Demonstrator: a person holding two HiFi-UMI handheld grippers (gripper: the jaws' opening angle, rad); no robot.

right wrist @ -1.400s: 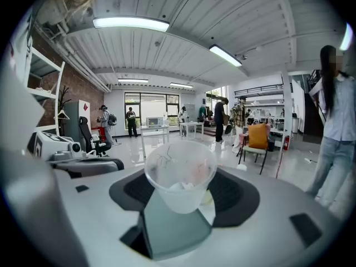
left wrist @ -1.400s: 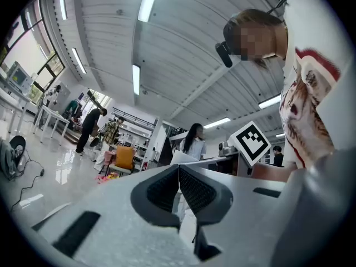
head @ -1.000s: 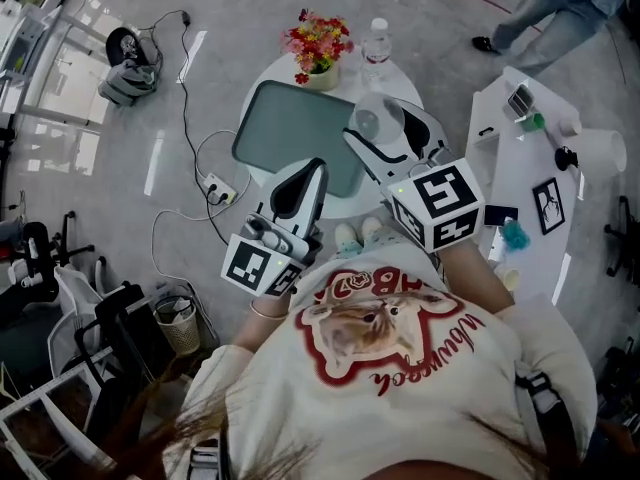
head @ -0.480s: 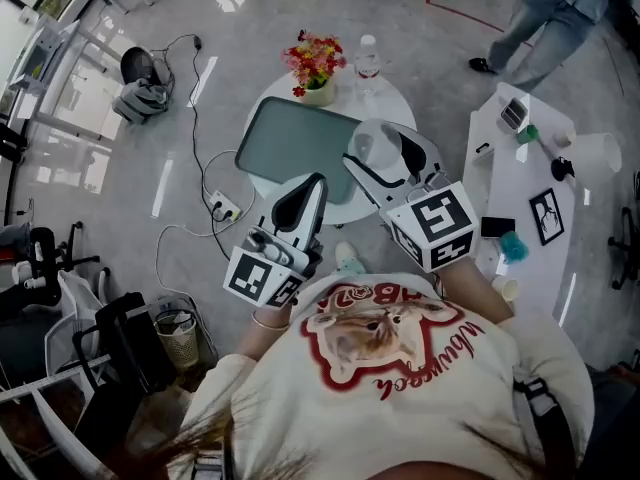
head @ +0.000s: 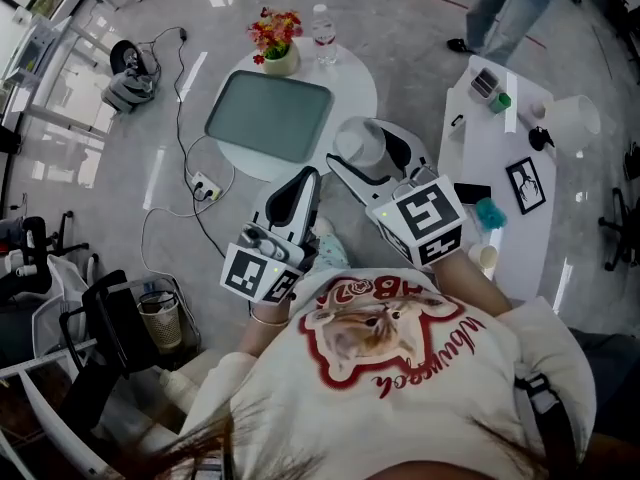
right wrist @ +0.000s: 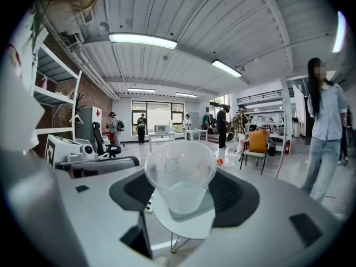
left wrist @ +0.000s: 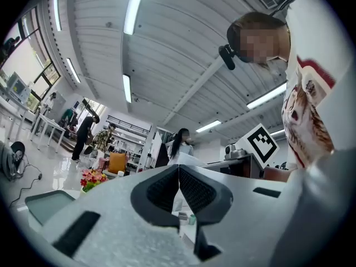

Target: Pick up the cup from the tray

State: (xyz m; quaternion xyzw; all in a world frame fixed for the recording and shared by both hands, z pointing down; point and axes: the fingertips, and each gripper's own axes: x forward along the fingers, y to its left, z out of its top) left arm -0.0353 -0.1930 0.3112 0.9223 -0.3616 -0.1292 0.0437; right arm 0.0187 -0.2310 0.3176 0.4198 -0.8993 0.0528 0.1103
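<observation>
The clear plastic cup (right wrist: 181,174) stands upright between the two dark pads of the right tongs (right wrist: 183,192), which pinch it from both sides at its lower part, with its open mouth turned up. In the head view the same cup (head: 358,146) is in the air in the right tongs (head: 367,154), well apart from the grey-green rectangular tray (head: 268,116), which lies flat on the round white surface (head: 353,86). The cup seems to hang just beside the near rim of this surface, but from so steep a view I cannot tell how high it is. The left tongs (head: 306,180) are beside the right ones, a little nearer to the person's body. In the left gripper view the left tongs (left wrist: 179,187) are pressed together, pad against pad. At the far rim of the round surface stand a small pot of red and yellow flowers (head: 275,36) and a clear water bottle (head: 322,33), near each other. To the right is a long white surface (head: 478,148) with several small items on it, and beyond it a standing person in jeans (head: 505,8). On the floor, left of the round surface, lies a white power strip (head: 203,183) with cables.
</observation>
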